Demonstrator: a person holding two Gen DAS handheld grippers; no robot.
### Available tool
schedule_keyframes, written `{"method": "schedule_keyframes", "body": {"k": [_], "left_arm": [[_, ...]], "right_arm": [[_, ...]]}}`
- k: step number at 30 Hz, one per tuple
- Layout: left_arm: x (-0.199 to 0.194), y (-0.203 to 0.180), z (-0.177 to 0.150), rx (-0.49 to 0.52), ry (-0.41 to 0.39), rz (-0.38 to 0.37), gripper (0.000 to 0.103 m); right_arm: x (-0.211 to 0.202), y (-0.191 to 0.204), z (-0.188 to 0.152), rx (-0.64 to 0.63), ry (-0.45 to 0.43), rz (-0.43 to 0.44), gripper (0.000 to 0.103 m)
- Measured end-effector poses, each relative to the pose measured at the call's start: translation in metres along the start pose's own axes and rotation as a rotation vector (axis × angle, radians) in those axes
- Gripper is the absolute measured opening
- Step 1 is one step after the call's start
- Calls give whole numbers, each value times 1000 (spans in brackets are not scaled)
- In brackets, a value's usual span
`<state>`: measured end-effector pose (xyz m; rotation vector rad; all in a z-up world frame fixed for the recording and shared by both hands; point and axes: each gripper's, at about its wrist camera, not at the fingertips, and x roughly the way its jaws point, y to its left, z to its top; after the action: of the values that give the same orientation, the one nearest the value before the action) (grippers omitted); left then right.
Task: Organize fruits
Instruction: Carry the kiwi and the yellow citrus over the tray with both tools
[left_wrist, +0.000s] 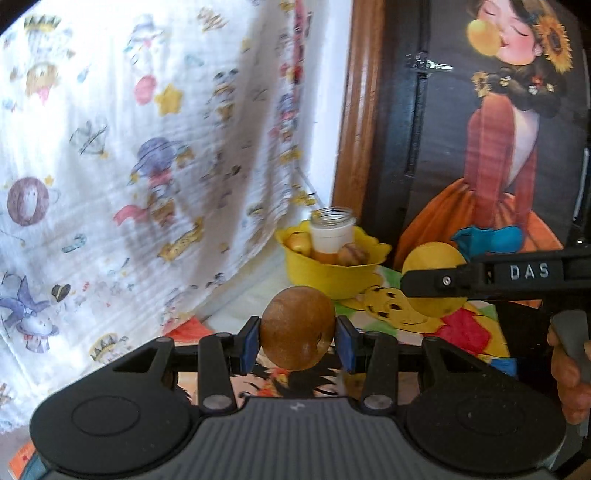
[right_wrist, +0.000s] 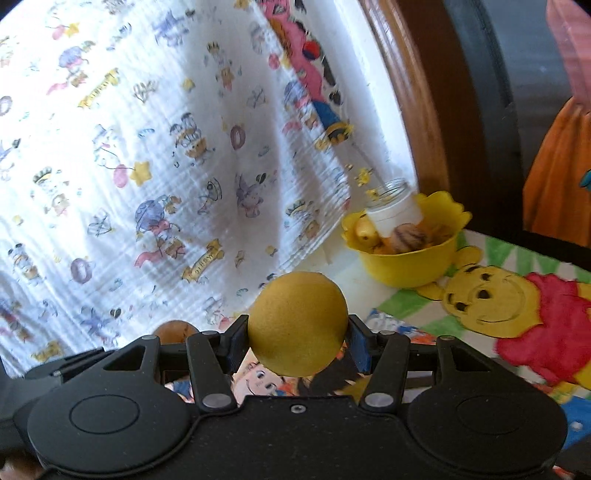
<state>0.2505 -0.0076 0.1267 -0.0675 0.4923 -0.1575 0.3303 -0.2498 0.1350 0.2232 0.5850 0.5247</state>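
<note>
My left gripper (left_wrist: 298, 338) is shut on a brown round fruit (left_wrist: 297, 326) and holds it above the table. My right gripper (right_wrist: 298, 334) is shut on a yellow round fruit (right_wrist: 297, 322); it shows in the left wrist view (left_wrist: 432, 275) to the right, at about the same height. The brown fruit peeks out at the left in the right wrist view (right_wrist: 173, 329). A yellow bowl (left_wrist: 325, 271) at the back holds several fruits and a glass jar (left_wrist: 331, 229); it also shows in the right wrist view (right_wrist: 410, 266).
A cartoon-print white cloth (left_wrist: 129, 147) hangs on the left. A wooden frame (left_wrist: 360, 92) and a dark panel with a painted girl (left_wrist: 498, 129) stand at the back right. A Winnie-the-Pooh mat (right_wrist: 509, 306) covers the table.
</note>
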Motion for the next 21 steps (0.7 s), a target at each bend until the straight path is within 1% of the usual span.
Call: {"method": "schedule_keyframes", "body": {"k": [6,10,13,15,21], "left_arm": [[-16,-33,-8,24,5,-46,47],[-17,-52,-16,32,15,-81,46],[-16,-65,-23,36,27,-109,47],[-14,-73,-28,38,31,-115,47],[1,-92,-45,47,77,-154,47]], "right_arm": [[-50,-20,-24,-19,-34,-35,57],[-77,-37,-45,-20,-43,-55,57],[-91,-48,-59,-20,-40,-73,57],[-100,-55,-69,-32,-42,-90,57],[-120,-67,-101,-63,-56,-130,57]]}}
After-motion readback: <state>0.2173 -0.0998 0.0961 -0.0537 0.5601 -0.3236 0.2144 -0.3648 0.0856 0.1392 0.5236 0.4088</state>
